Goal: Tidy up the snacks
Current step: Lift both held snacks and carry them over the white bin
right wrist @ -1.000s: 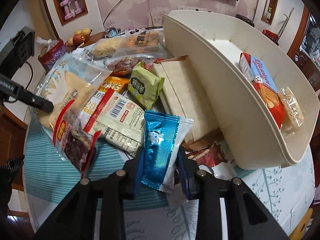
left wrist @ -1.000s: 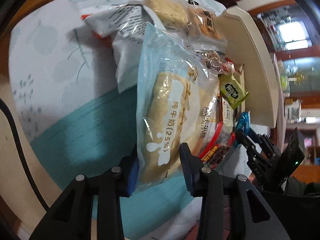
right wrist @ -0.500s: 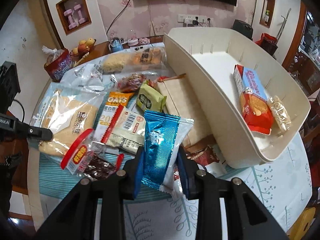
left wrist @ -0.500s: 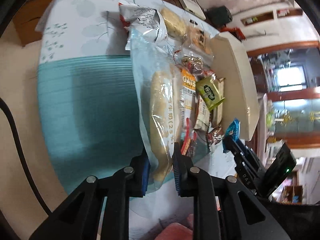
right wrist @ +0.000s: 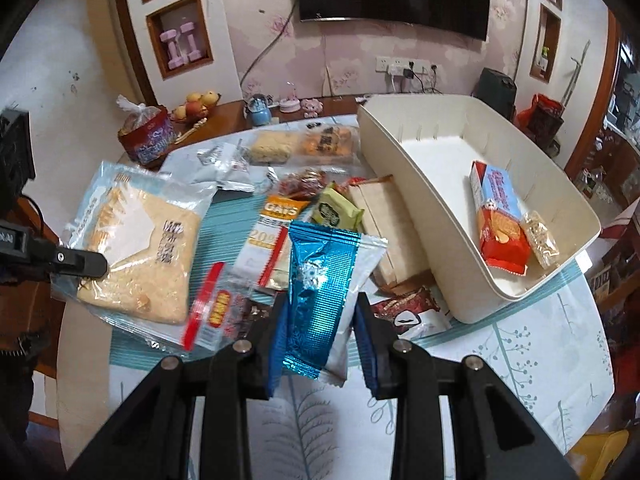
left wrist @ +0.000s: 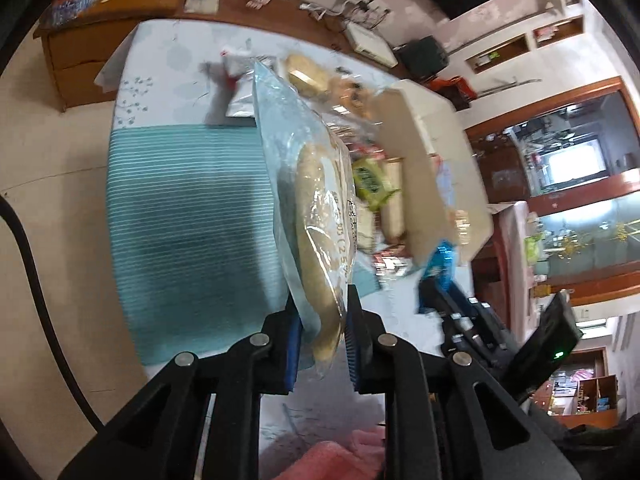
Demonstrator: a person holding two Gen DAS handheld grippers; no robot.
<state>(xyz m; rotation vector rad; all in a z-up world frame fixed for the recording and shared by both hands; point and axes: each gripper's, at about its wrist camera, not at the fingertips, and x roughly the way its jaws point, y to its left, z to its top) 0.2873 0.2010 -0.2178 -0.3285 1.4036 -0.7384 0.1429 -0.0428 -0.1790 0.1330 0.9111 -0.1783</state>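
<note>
My left gripper [left wrist: 320,328] is shut on the lower end of a large pale-blue bread bag [left wrist: 308,200], which hangs edge-on above the table. From the right wrist view the same bread bag [right wrist: 140,240] shows flat at the left, with a left finger [right wrist: 80,262] on its edge. My right gripper [right wrist: 320,320] is shut on a shiny blue-and-white snack packet [right wrist: 324,288], held above the table; that packet [left wrist: 440,264] also shows in the left wrist view. The cream bin [right wrist: 400,168] stands at the right and holds a red-and-blue biscuit pack [right wrist: 498,216] and a small clear packet [right wrist: 540,238].
Loose snacks cover the middle of the table: an oats sachet [right wrist: 280,216], a green packet [right wrist: 336,212], a tan box [right wrist: 390,224], a red-striped chocolate bag [right wrist: 216,308], a dark wrapper [right wrist: 408,310]. A teal striped mat [left wrist: 184,216] lies under them. Fruit and a bag sit on the wooden sideboard [right wrist: 224,120] behind.
Both grippers have risen with their loads. The left jaws closed tight on the bread bag and lifted it off the pile; its view swung to show more of the room.
</note>
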